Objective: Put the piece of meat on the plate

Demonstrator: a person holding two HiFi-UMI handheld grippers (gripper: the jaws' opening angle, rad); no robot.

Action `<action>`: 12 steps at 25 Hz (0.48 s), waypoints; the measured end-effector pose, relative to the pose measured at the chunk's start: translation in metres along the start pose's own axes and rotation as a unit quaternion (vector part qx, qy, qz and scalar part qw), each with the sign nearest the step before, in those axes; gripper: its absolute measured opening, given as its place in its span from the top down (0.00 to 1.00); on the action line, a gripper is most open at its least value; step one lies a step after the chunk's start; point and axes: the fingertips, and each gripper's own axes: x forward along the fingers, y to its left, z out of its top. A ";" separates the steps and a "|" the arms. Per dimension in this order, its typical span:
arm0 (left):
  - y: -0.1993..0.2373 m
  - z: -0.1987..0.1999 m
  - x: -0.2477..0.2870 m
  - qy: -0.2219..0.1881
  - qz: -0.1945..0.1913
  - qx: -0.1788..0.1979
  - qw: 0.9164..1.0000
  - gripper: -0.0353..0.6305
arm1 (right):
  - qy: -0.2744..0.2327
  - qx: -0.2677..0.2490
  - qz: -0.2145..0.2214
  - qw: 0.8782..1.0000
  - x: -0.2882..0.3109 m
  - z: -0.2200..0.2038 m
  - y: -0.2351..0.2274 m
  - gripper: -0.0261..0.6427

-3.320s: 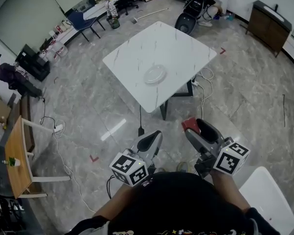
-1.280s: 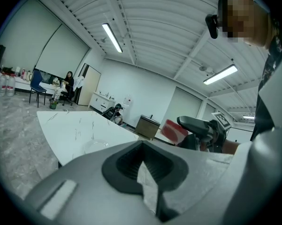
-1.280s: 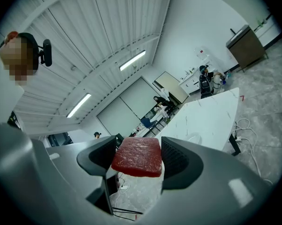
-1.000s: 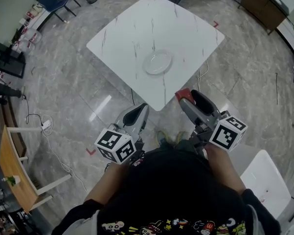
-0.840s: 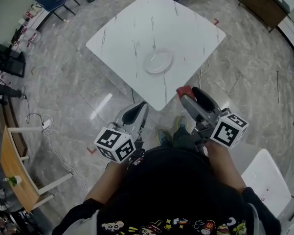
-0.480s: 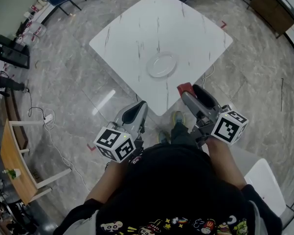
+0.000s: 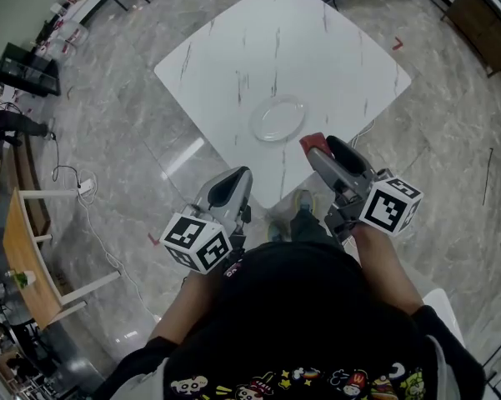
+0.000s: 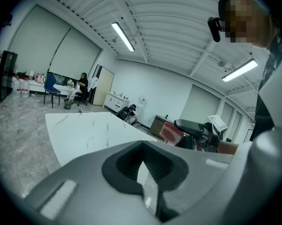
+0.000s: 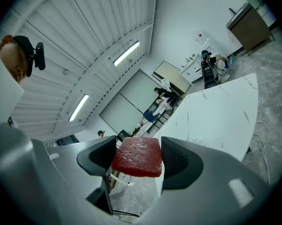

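Your right gripper (image 7: 323,150) pinches a flat, dark-red piece of meat (image 9: 137,157), a square-cornered slab with a grainy top, held level at the near edge of the white marble table (image 7: 317,40). The clear plate (image 7: 277,118) sits just beyond it, to the left. Your left gripper (image 7: 225,192), jaws pressed together on nothing, hangs near the table's near corner.

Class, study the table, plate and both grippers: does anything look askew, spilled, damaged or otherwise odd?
Nothing stands out. The plate lies flat and empty on the white table, with no spill round it. The right gripper holds the piece of meat between its jaws; the left gripper is shut and empty.
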 end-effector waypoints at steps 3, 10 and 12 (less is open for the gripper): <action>0.004 -0.001 0.011 0.006 0.009 -0.005 1.000 0.95 | 0.011 0.005 0.005 1.000 0.008 0.004 -0.011 0.47; 0.010 0.000 0.036 0.008 0.035 -0.013 0.999 0.95 | 0.040 0.018 0.017 0.999 0.025 0.012 -0.042 0.47; 0.011 0.001 0.042 0.007 0.043 -0.013 0.999 0.95 | 0.049 0.021 0.022 0.998 0.031 0.013 -0.051 0.47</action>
